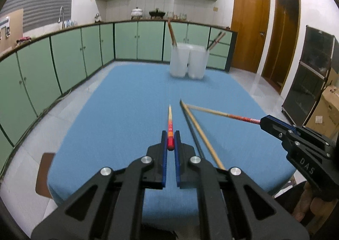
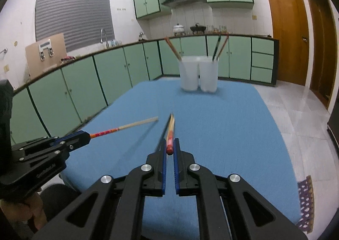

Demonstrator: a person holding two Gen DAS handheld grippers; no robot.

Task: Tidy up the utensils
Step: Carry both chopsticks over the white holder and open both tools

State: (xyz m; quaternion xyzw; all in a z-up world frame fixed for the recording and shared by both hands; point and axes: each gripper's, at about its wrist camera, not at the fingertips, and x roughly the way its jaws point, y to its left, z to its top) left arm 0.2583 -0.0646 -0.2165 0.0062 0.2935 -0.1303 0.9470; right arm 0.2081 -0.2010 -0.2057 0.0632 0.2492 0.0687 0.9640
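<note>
Nearest the left wrist camera, the left gripper [image 1: 170, 141] has its blue-padded jaws pressed onto the red end of a chopstick [image 1: 170, 122], which points straight ahead over the blue cloth [image 1: 118, 112], pale tip forward. Just right of it, two loose sticks lie side by side on the cloth: a dark stick [image 1: 191, 131] and a tan stick [image 1: 201, 134], their far tips close together. Farther right, the right gripper [image 1: 262, 122] comes in from the frame edge, pinching the red patterned end of a second chopstick [image 1: 220, 112], whose pale tip reaches toward the tips of the loose pair.

Close to the right wrist camera, the right gripper [image 2: 170, 146] shows jaws closed on its chopstick [image 2: 170, 134], with the dark stick [image 2: 163, 134] blurred just left of it. At the left edge the left gripper [image 2: 83, 134] holds its own chopstick [image 2: 127, 126] out over the cloth [image 2: 233, 123]; a hand [image 2: 29, 208] shows beneath it.

Toward the far end of the cloth stand two white cups, touching each other. The left cup [image 1: 179, 59] holds brown chopsticks leaning left; the right cup [image 1: 198, 62] holds dark and reddish ones leaning right. The same cups appear in the right view [image 2: 189, 74] [image 2: 208, 74].

Beyond the table, green cabinets [image 1: 84, 53] run along the wall, and a wooden door [image 1: 247, 28] stands at right.
</note>
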